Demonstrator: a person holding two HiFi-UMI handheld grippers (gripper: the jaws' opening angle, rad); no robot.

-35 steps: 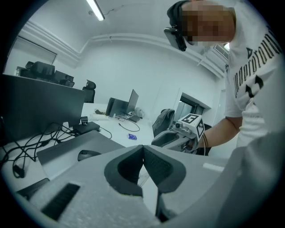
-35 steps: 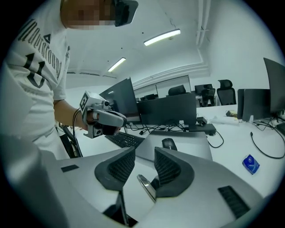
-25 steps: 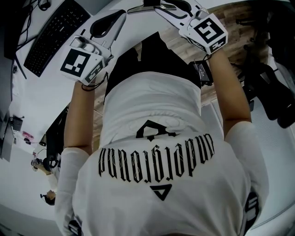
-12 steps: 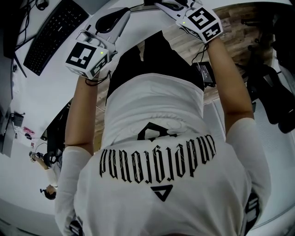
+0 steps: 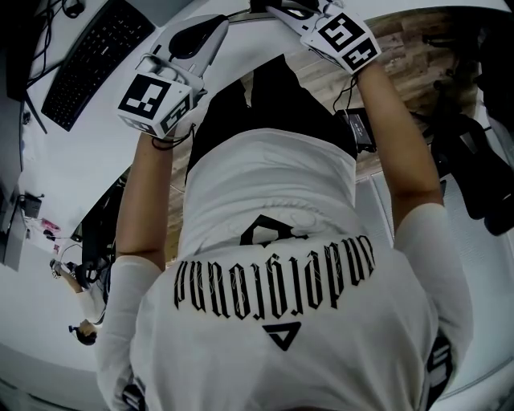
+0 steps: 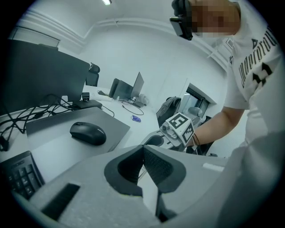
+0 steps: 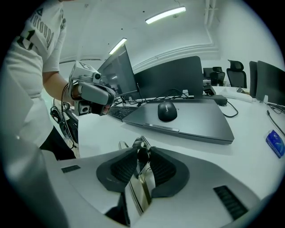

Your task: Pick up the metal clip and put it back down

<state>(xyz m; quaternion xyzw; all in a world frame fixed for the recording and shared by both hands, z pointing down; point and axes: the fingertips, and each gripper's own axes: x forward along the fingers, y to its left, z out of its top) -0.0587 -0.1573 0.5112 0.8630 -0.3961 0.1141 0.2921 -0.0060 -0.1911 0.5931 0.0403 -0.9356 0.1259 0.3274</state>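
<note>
In the right gripper view the metal clip (image 7: 139,147) is pinched between the dark pads of my right gripper (image 7: 142,155), which is shut on it. The clip's wire handles stick out above the pads, and a shiny strip runs down below them. It hangs a little above the white desk (image 7: 102,133). My left gripper (image 6: 143,149) is shut with its pads touching and nothing between them. In the head view both grippers are held out over the desk at the top, the left gripper (image 5: 210,24) beside the right gripper (image 5: 281,10). The clip is not visible there.
A black mouse (image 7: 167,111) lies on a dark grey mat (image 7: 196,122), with a monitor (image 7: 171,78) and cables behind. A black keyboard (image 5: 92,60) lies to the left. A small blue item (image 7: 276,143) sits at the far right of the desk. Office chairs (image 5: 474,152) stand on the right.
Both grippers have moved further out over the desk, away from the person's body. The right gripper has also shifted left. Neither gripper's jaws show in the earlier frames.
</note>
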